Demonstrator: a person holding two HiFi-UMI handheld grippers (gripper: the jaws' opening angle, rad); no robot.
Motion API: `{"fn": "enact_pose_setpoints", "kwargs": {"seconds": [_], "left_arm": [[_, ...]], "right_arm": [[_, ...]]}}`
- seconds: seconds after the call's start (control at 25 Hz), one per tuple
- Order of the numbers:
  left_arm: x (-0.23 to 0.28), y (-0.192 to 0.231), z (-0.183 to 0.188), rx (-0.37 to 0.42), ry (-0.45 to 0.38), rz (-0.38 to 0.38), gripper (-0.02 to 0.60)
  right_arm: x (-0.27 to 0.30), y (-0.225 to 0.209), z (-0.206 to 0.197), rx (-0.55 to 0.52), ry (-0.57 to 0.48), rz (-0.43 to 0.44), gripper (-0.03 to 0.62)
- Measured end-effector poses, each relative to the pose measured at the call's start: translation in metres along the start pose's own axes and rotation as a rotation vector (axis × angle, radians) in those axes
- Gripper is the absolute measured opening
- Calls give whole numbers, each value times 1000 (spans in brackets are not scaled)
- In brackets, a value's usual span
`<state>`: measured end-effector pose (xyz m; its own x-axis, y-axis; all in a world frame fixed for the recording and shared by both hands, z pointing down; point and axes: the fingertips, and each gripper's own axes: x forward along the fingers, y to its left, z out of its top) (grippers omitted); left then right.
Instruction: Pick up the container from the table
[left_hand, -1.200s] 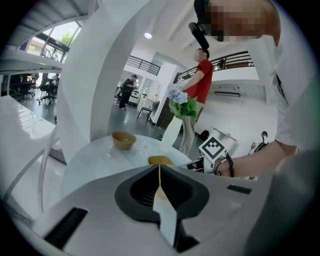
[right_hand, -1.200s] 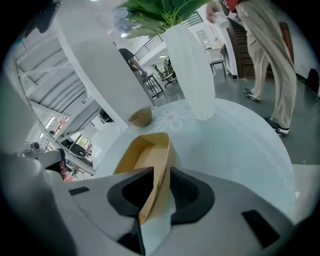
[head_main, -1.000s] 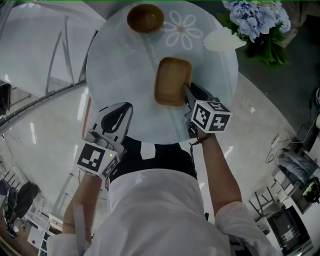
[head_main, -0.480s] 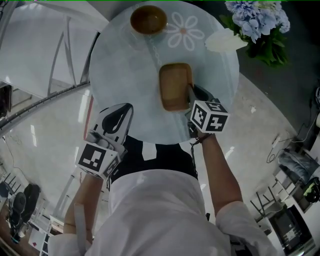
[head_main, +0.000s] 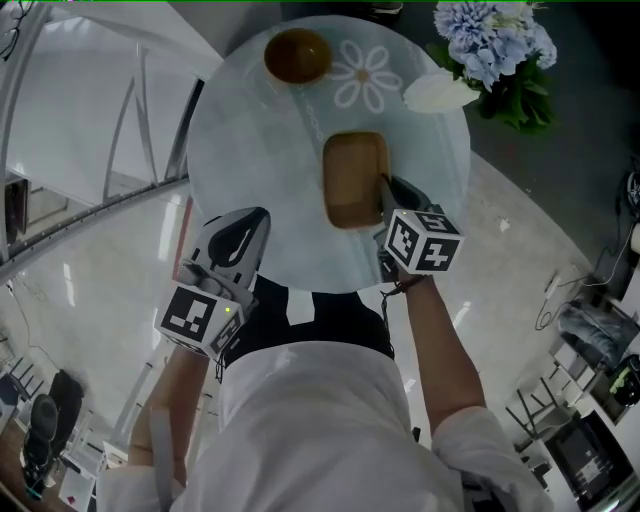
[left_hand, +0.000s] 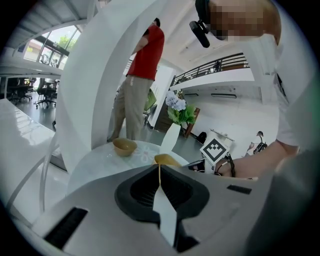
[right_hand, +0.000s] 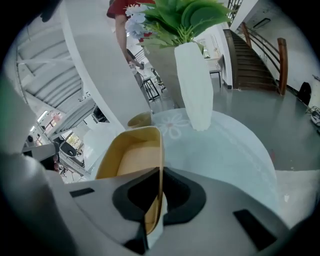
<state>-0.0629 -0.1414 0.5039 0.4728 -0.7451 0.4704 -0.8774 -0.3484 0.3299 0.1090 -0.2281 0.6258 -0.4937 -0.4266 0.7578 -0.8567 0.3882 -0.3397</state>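
A tan rectangular container (head_main: 355, 178) is on or just above the round glass table (head_main: 250, 130); I cannot tell if it touches. My right gripper (head_main: 385, 197) is shut on its right-hand rim. In the right gripper view the thin rim of the container (right_hand: 131, 156) runs between the jaws of the right gripper (right_hand: 159, 176). My left gripper (head_main: 250, 222) hangs at the table's near left edge, apart from the container. Its jaws meet in the left gripper view with nothing held by the left gripper (left_hand: 160, 174), and the container (left_hand: 166, 160) shows just beyond.
A brown bowl (head_main: 297, 56) sits at the table's far side beside a printed daisy. A white vase (head_main: 438, 92) with blue flowers (head_main: 490, 38) stands at the far right edge. A person in a red shirt (left_hand: 145, 55) stands beyond the table.
The container has turned from a slight tilt to straight along the table, still in my right gripper. The left gripper has stayed put.
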Motion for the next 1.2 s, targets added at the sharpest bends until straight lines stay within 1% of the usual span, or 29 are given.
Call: {"fn": "enact_pose_setpoints", "kwargs": {"seconds": [0.88, 1.2], "left_arm": [[-29, -12, 76, 112, -108, -23, 23], [-40, -14, 95, 133, -142, -26, 23]], "right_arm": [[-74, 55, 84, -59, -176, 63, 28], [-98, 73, 106, -83, -228, 75, 28]]}}
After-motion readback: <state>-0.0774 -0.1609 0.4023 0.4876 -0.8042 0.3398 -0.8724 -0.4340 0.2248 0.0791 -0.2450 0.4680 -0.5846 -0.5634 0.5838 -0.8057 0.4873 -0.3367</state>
